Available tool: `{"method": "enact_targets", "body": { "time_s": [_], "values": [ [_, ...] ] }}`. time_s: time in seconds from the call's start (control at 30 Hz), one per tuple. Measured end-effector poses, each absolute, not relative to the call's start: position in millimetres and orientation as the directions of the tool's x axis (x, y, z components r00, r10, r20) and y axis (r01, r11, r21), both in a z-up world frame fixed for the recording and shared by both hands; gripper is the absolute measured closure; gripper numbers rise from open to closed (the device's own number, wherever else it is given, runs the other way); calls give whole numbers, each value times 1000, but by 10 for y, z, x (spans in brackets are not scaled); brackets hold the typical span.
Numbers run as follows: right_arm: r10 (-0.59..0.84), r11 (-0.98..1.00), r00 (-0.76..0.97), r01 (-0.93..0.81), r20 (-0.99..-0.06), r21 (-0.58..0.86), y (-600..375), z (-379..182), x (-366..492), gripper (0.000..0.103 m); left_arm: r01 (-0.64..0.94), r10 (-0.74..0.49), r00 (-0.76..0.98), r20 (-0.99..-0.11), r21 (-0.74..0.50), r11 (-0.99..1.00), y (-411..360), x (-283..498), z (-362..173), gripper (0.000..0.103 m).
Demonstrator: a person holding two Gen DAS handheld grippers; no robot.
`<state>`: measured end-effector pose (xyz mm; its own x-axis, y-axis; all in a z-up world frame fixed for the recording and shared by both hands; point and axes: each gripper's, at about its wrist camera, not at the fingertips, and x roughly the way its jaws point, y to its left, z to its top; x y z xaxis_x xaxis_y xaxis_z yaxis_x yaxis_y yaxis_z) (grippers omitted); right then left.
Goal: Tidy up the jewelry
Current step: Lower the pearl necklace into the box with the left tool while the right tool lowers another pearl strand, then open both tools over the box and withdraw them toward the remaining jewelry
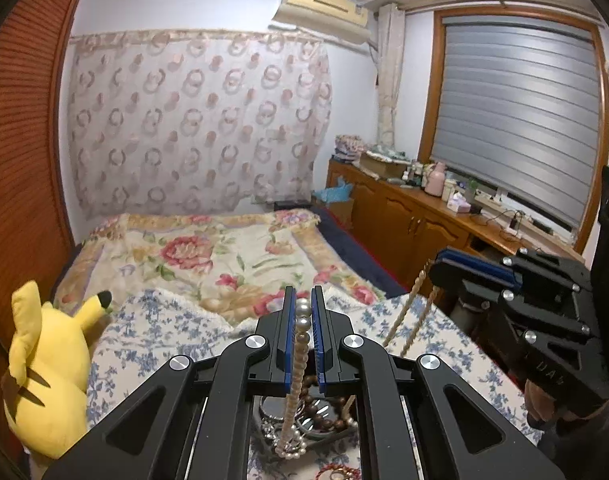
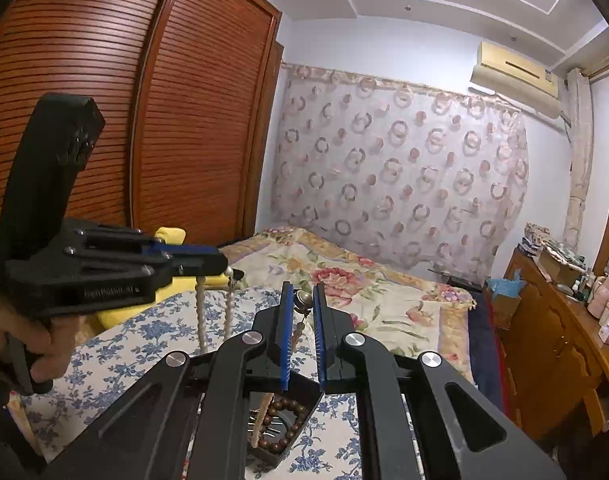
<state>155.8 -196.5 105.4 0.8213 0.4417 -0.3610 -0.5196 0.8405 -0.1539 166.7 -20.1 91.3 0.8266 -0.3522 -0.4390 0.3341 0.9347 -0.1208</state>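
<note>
My left gripper (image 1: pixel 303 305) is shut on a pearl necklace (image 1: pixel 294 380) that hangs down into a dark jewelry tray (image 1: pixel 300 416) holding a brown bead bracelet (image 1: pixel 324 420). In the right wrist view my right gripper (image 2: pixel 303 300) is shut on the same necklace's metal clasp end (image 2: pixel 303 300), above the tray (image 2: pixel 280 432) and the brown bead bracelet (image 2: pixel 282 424). The left gripper (image 2: pixel 220 262) appears at left there, with necklace strands (image 2: pixel 214 312) hanging below it. The right gripper (image 1: pixel 444 264) shows at right in the left wrist view, strands (image 1: pixel 408 312) hanging from it.
A bed with a blue floral cloth (image 1: pixel 184 320) and floral blanket (image 1: pixel 208 252) lies below. A yellow plush toy (image 1: pixel 44 364) sits at left. A wooden wardrobe (image 2: pixel 144 120) stands left, a cluttered wooden cabinet (image 1: pixel 424 216) right.
</note>
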Motion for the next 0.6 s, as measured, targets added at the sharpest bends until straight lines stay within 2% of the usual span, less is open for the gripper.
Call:
{"method": "enact_targets", "body": {
  "time_s": [0.27, 0.6],
  "values": [
    [412, 835, 792, -526, -450, -161, -1838, 671, 1777, 92, 297, -337, 781, -526, -163, 941, -70, 1890, 417, 96],
    [390, 835, 766, -529, -510, -155, -1743, 361, 1869, 92, 284, -319, 775, -546, -151, 947, -31, 1791, 204, 96]
  ]
}}
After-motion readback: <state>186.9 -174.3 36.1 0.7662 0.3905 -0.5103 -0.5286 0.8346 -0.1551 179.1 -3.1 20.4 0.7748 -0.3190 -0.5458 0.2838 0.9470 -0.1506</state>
